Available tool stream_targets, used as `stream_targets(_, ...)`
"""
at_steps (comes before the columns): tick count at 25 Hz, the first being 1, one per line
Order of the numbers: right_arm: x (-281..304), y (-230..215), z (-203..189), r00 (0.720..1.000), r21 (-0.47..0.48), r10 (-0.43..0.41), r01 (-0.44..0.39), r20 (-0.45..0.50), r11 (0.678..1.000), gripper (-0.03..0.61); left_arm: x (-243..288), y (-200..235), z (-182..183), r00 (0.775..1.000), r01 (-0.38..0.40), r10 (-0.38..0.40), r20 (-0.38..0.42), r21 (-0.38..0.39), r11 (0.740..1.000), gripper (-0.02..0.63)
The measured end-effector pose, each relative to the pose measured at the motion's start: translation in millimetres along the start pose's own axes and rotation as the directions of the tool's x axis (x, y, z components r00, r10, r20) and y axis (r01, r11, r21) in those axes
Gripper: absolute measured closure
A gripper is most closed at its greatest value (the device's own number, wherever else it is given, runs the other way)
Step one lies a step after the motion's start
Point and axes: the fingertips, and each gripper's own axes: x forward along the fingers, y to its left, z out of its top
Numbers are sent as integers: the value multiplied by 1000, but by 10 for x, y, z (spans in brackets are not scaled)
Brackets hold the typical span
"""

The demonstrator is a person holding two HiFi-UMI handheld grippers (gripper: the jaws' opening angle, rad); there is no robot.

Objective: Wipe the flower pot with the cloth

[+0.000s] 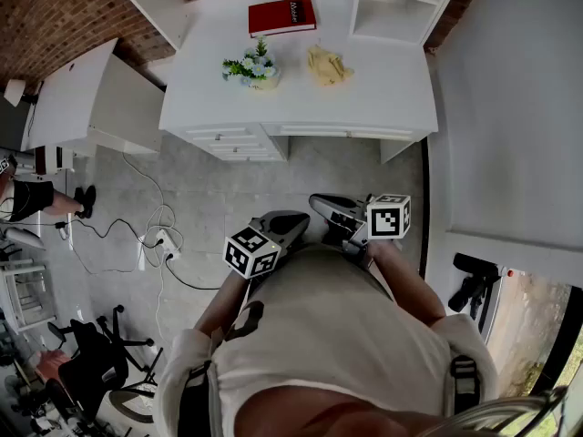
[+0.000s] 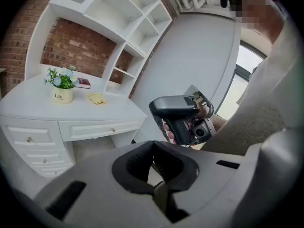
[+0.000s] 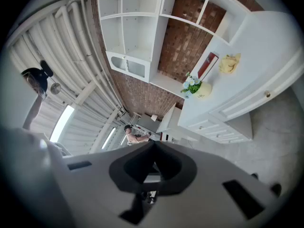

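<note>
The flower pot [image 1: 252, 69] stands on the far counter [image 1: 383, 98], with the cloth [image 1: 327, 66] near its right. Both are well apart from the left gripper [image 2: 153, 148] and right gripper [image 3: 153, 151], whose fingers [image 2: 135, 164] are clenched on nothing.

- The flower pot [image 1: 250, 69] is set on the tabletop [image 1: 383, 89], left of the cloth [image 1: 328, 66].
- A book [image 1: 282, 16] is laid behind both.
- A shelf unit [image 1: 401, 3] is placed at the tabletop's back right.
</note>
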Motion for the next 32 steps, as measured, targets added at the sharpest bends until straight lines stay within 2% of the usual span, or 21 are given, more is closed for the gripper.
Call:
stream_targets(4,243,66,34,1000,-32,9,-9,-13,999,568,-222,241,37,999,-26,27,29,-35,999,594)
stream_targets(9,589,166,99,999,-115,0,-5,-50,993,568,-432,481,150,997,-27,28,69,-20,999,594)
stream_targets(14,851,117,135,998,-84,-23,18,-65,996,568,-615,701,221,994,-24,27,109,-29,999,594)
stream_targets(17,1063,128,118,997,-84,-10,3,-82,997,568,-754,827,254,990,-9,13,142,-29,1000,594)
stream_targets(22,1313,162,15,985,-118,4,-25,-172,993,568,-968,913,417,971,45,-38,234,-28,999,594)
stream_targets(24,1318,129,-6,977,-165,-28,-7,-209,986,568,-1007,920,500,962,71,-63,267,-21,997,594)
stream_targets(26,1262,29,10,970,-226,-99,47,-224,973,568,-1010,927,555,955,98,-89,284,-18,995,594)
stream_targets(28,1181,-47,57,969,-247,-137,83,-208,965,568,-973,902,619,949,133,-124,291,-12,991,594)
stream_targets(32,1100,-37,240,989,-181,-70,46,-129,982,568,-843,824,834,931,207,-199,307,7,978,594)
